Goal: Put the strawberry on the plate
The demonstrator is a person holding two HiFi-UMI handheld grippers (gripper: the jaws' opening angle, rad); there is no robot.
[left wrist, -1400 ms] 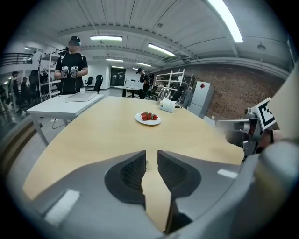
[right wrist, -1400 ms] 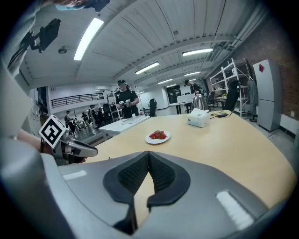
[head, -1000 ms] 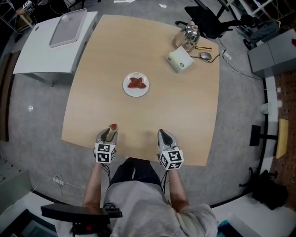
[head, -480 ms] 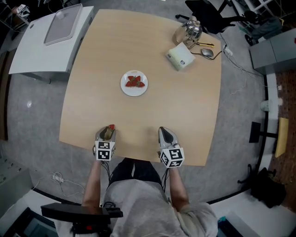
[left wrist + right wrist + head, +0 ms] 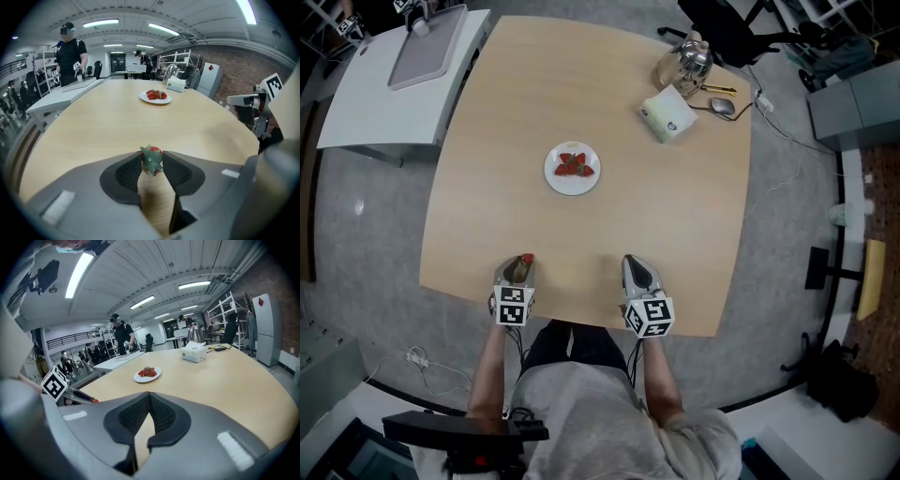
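Left gripper [image 5: 151,164] low at the table's [image 5: 656,216] near edge, well short of the plate [image 5: 555,179] and a little to its left. Jaws closing; the strawberry [image 5: 152,158] sits right between the tips, green cap facing the gripper's camera, both pads appear to touch its sides. Cannot tell whether the fruit is off the tabletop yet. Right gripper [image 5: 149,395] beside it at the same edge, on the plate's near-right side, jaws together at the tips with nothing between them, idle. Further out, mid-table, the plate: white, already carrying a few red berries [image 5: 574,166], with bare rim left around them. Beyond the plate to its far right, a white box [image 5: 666,116] and a metal kettle [image 5: 683,63], both well apart from the plate and out of the way. Judgement: task at the pick-up step. The grasp is being made; the lift, the carry across open tabletop to the plate and the release there are all left to do. The way to the plate looks clear.
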